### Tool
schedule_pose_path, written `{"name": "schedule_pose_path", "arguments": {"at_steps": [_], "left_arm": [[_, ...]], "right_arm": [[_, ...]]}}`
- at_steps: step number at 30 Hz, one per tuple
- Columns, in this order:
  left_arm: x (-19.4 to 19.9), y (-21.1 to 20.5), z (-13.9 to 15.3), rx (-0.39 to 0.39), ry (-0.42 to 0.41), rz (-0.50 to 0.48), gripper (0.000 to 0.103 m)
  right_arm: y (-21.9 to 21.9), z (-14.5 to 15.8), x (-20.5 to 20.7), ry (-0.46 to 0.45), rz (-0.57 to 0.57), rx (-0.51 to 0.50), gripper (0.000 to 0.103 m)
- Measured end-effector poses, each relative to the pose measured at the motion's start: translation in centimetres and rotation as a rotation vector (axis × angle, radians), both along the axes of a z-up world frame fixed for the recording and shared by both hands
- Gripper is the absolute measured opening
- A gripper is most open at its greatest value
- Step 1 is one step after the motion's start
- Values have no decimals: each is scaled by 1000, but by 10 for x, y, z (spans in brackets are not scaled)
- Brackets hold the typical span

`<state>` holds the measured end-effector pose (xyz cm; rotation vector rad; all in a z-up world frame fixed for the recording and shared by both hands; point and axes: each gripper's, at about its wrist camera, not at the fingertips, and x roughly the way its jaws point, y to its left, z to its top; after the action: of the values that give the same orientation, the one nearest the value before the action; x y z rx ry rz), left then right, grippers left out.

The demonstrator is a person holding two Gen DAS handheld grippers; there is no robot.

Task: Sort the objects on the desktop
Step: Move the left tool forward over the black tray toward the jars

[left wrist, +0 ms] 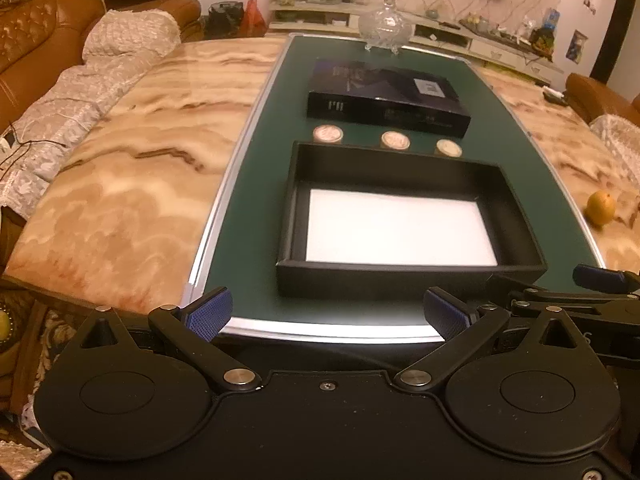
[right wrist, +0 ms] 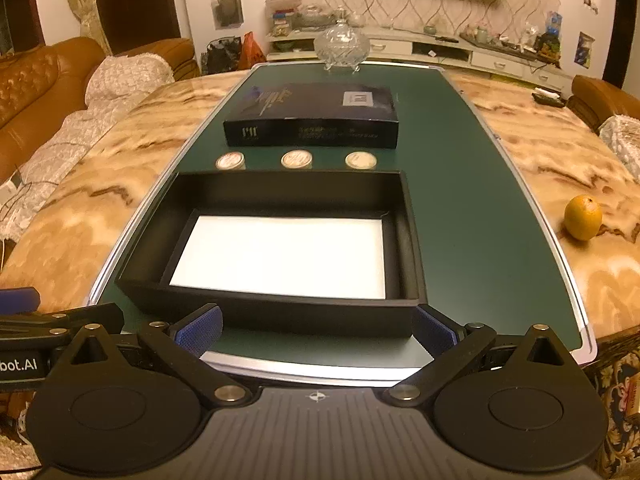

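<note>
1. We hold our left gripper (left wrist: pixel 327 314) and right gripper (right wrist: pixel 316 330) spread wide, empty, level, at the mat's (right wrist: pixel 472 208) near edge.
2. Three coins (right wrist: pixel 296 159) lie between the tray (right wrist: pixel 280 192) and the lid (right wrist: pixel 312 120).
3. "bot.AI" reads on the left gripper.

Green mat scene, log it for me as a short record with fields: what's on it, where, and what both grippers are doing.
surface: green mat on a marble table
nearest item: open black tray with a white liner, nothing in it
middle row: three round tins, left, middle, right, between tray and box
behind them: closed dark box
far end: glass lidded jar
off the mat: orange on the marble, right side
left gripper: open, holding nothing
right gripper: open, holding nothing
</note>
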<state>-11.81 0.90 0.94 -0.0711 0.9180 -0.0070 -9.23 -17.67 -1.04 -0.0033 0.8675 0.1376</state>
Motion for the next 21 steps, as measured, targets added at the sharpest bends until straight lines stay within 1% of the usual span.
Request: {"name": "schedule_pose_path", "arguments": {"at_steps": [3, 21], "left_arm": [[0, 1, -1, -8, 18, 1, 103], [2, 1, -5, -15, 23, -4, 103]], "right_arm": [[1, 1, -1, 0, 1, -7, 103], [1, -3, 1, 2, -6, -3, 103]]}}
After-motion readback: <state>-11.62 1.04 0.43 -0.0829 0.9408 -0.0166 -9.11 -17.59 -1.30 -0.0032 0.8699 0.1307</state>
